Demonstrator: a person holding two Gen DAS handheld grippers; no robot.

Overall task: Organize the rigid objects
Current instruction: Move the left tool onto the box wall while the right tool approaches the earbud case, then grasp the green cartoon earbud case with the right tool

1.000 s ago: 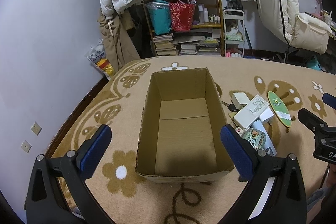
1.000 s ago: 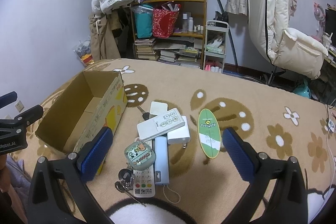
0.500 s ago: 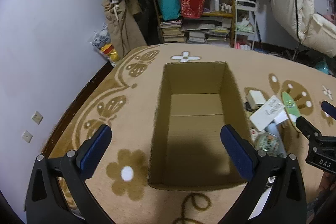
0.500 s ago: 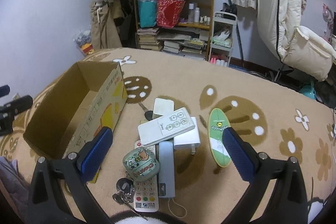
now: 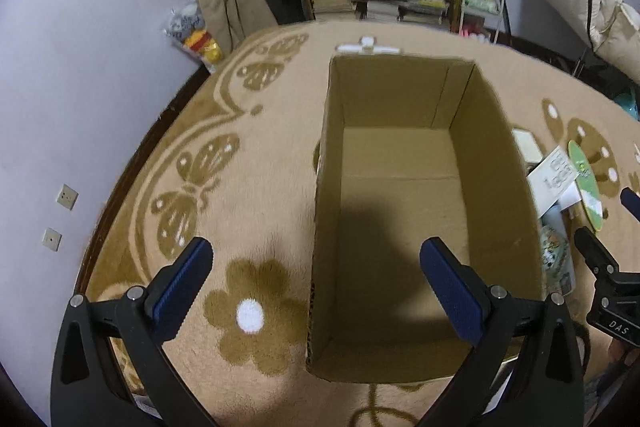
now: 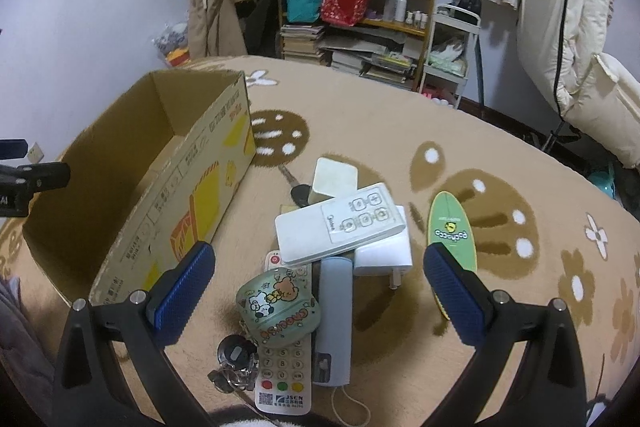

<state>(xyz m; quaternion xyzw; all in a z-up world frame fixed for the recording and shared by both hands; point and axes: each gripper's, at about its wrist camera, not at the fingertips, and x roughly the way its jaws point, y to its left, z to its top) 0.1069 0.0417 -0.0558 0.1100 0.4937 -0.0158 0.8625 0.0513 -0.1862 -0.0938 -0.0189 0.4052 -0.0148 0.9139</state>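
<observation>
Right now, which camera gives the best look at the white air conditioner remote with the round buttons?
The right wrist view: the white air conditioner remote lies fully visible atop the pile, buttons readable. The left wrist view catches only part of it, near the frame's right edge behind the brown cardboard box wall.

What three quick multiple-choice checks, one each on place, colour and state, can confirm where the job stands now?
1. The white air-conditioner remote lies:
A. inside the box
B. atop the pile beside the box
C. on the shelf

2. The small surfboard-shaped board is mainly:
A. green
B. red
C. black

3. The brown cardboard box is:
A. taped shut
B. half filled
C. open, nothing visible inside

Answers: 1 B, it rests across other items on the rug; 2 A, its deck is green; 3 C, only the bare floor of the box shows.
</observation>
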